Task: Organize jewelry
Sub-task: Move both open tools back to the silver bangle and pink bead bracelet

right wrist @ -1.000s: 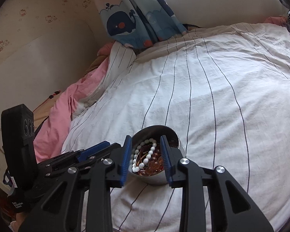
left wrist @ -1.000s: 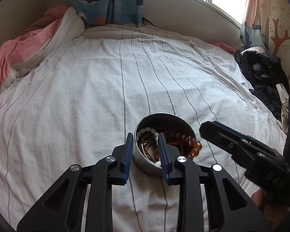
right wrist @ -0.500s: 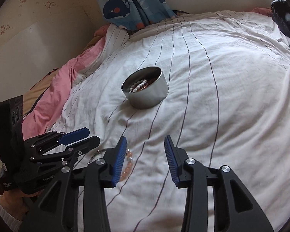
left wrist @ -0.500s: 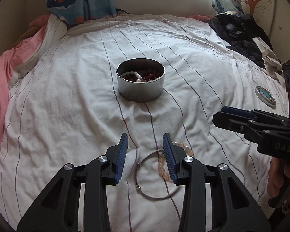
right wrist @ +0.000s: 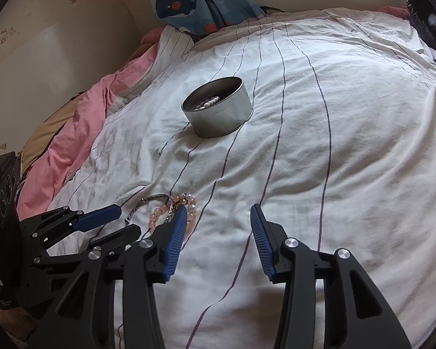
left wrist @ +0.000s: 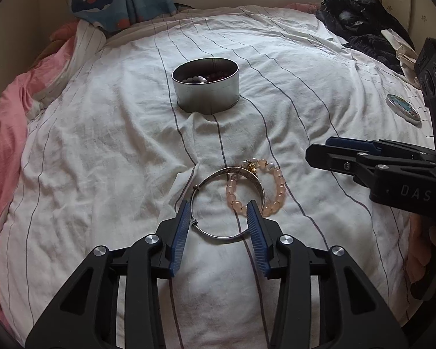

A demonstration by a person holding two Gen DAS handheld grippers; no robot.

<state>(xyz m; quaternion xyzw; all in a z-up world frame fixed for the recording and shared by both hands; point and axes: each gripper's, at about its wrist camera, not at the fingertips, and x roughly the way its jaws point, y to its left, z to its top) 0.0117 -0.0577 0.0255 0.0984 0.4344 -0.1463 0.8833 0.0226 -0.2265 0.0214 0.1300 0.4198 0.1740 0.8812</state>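
Note:
A round silver tin (left wrist: 205, 85) holding white and dark red beads stands on the striped white bed sheet; it also shows in the right wrist view (right wrist: 218, 107). A silver bangle (left wrist: 226, 200) and a pink bead bracelet (left wrist: 255, 187) lie overlapped on the sheet nearer to me, also seen in the right wrist view as the bangle (right wrist: 148, 202) and the bracelet (right wrist: 171, 210). My left gripper (left wrist: 219, 212) is open, with its jaws on either side of the bangle's near part. My right gripper (right wrist: 218, 218) is open and empty, just right of the jewelry.
A round tin lid (left wrist: 402, 110) lies on the sheet at the right. Dark clothes (left wrist: 360, 26) are piled at the far right. A pink blanket (left wrist: 5, 133) runs along the left edge. A whale-print curtain (right wrist: 194, 0) hangs behind the bed.
Both grippers have pulled back from the tin. The left gripper has come down around the bangle and bracelet. The right gripper has opened wider.

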